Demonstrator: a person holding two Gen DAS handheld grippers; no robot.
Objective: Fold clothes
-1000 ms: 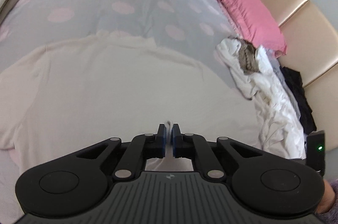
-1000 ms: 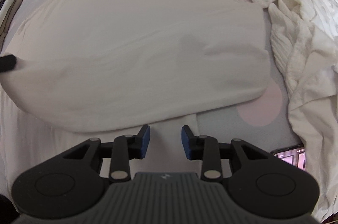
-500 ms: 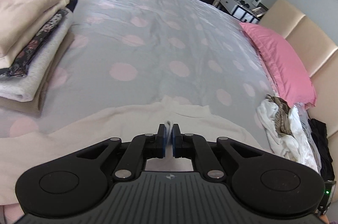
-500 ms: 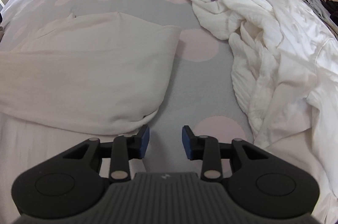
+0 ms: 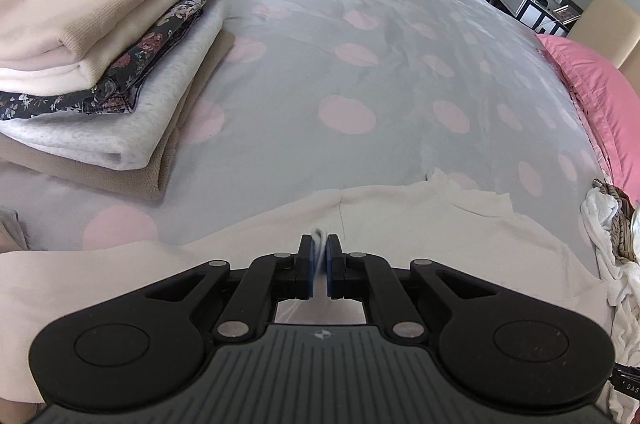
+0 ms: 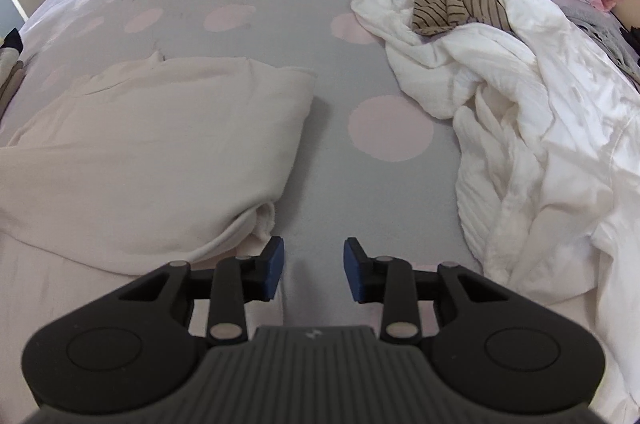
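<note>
Cream garment (image 6: 152, 151) now folded over; narrower.

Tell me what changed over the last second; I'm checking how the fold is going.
The left hand-held gripper, shut on a pinch of the cream top, carried that edge across, so the top now lies doubled over. The right hand-held gripper stayed open and empty. The pile of white laundry stayed put.

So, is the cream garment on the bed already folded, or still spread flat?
Partly folded. In the right wrist view the cream garment has one side doubled over, with a rounded fold edge near the right gripper. The left gripper pinches its fabric.
</note>
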